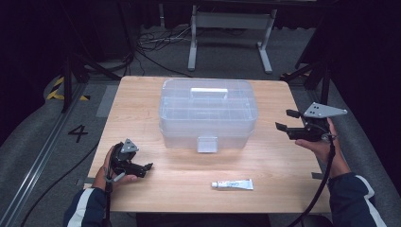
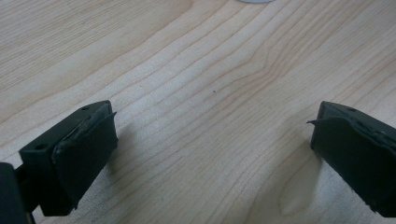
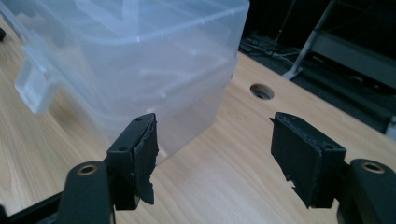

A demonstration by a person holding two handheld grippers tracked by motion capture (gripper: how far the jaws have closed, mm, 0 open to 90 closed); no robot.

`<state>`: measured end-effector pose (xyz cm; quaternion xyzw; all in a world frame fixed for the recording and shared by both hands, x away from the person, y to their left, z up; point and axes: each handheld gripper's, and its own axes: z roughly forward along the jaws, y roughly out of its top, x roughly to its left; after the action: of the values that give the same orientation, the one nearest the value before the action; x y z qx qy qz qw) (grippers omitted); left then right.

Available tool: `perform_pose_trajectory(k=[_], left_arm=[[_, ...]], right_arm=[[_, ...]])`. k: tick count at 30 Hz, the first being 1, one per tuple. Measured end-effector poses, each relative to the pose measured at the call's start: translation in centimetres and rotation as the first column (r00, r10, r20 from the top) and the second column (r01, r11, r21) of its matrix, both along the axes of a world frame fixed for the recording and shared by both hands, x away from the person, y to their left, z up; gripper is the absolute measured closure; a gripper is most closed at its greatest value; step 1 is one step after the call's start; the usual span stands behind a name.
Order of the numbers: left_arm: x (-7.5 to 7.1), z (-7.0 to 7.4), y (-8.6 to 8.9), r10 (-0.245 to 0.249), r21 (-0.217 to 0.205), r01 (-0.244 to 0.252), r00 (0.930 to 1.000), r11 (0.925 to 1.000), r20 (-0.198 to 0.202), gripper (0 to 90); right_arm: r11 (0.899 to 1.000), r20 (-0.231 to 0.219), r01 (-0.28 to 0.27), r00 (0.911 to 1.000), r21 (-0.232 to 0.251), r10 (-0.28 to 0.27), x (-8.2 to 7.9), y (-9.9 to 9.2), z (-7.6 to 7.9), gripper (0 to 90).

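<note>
A clear plastic storage box (image 1: 208,113) with a lid, a top handle and a front latch stands in the middle of the wooden table (image 1: 156,170). A small white tube (image 1: 232,184) lies near the front edge. My left gripper (image 1: 149,168) rests low on the table at the front left, open, with bare wood between its jaws (image 2: 210,140). My right gripper (image 1: 285,120) hovers off the box's right end, aimed at it, open and holding nothing. In the right gripper view (image 3: 212,149) the box's corner (image 3: 154,60) stands just beyond the jaws.
A round hole (image 3: 261,91) is cut in the tabletop near the box's right end. Behind the table stand a white metal frame (image 1: 231,33), loose cables on the grey floor and dark tripod legs at both sides.
</note>
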<state>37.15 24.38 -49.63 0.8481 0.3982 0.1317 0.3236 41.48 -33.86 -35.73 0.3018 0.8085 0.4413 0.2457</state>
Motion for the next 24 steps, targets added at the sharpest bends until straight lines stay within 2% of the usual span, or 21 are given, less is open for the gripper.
perform_pose_trajectory(k=[15, 19, 24], left_arm=[[0.0, 0.0, -0.1, 0.006, -0.001, -0.006, 1.0, 1.0, 0.0, 0.7], [0.0, 0.0, 0.0, 0.005, 0.003, -0.005, 1.0, 1.0, 0.003, 0.7], [0.0, 0.0, 0.0, 0.005, 0.002, -0.005, 1.0, 1.0, 0.004, 0.7]], right_arm=[[0.999, 0.067, -0.054, 0.9964, 0.01, 0.053, 1.5, 3.0, 4.6, 33.3], [0.997, 0.074, -0.074, 0.9945, 0.0, 0.074, 2.1, 4.2, 5.2, 33.1], [0.995, 0.071, -0.095, 0.9931, 0.027, 0.093, 2.7, 5.5, 5.9, 32.7]])
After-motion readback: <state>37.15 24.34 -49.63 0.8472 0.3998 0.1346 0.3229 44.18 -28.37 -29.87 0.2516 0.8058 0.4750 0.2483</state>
